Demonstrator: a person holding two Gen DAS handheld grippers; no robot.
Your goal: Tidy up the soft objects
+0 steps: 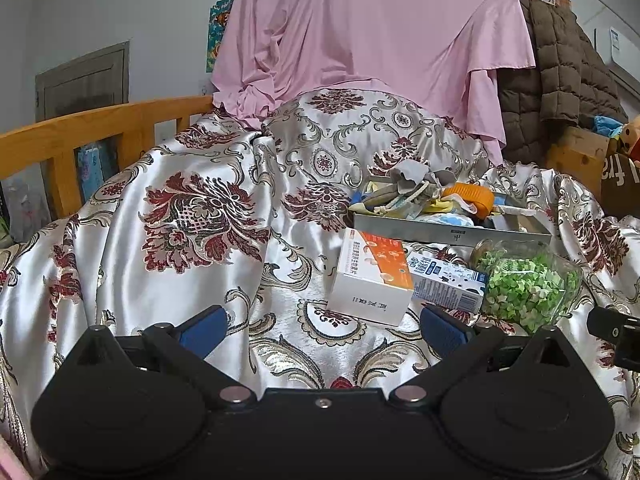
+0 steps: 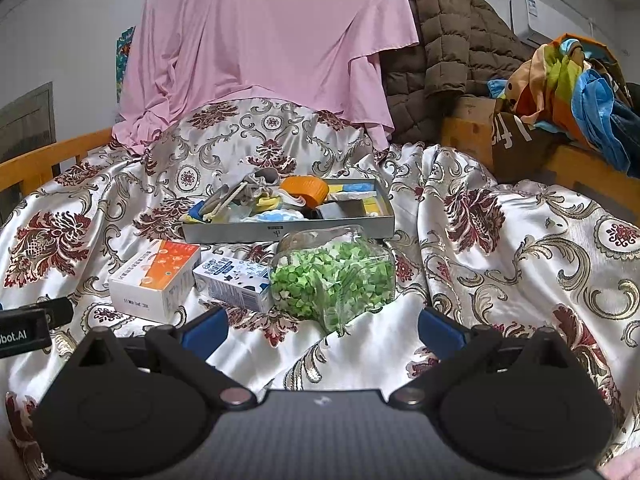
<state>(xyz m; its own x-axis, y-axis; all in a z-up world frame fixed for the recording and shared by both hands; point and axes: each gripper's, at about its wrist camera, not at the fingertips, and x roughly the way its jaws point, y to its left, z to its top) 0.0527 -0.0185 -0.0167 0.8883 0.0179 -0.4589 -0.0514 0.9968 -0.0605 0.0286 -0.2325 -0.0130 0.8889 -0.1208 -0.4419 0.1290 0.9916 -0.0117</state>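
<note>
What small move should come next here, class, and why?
Probably ease the open right gripper forward toward the shallow grey tray of soft items: both grippers are empty, and the clear jar of green paper stars lies in between.

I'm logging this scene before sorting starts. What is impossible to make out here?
- Grey tray: the items at the bottom, buried under the pile, both views.
- White-and-orange box: print too small to read.
- Milk carton: its right end, behind the jar of green stars, left wrist view.
- Right gripper: cut off by the frame edge there.
</note>
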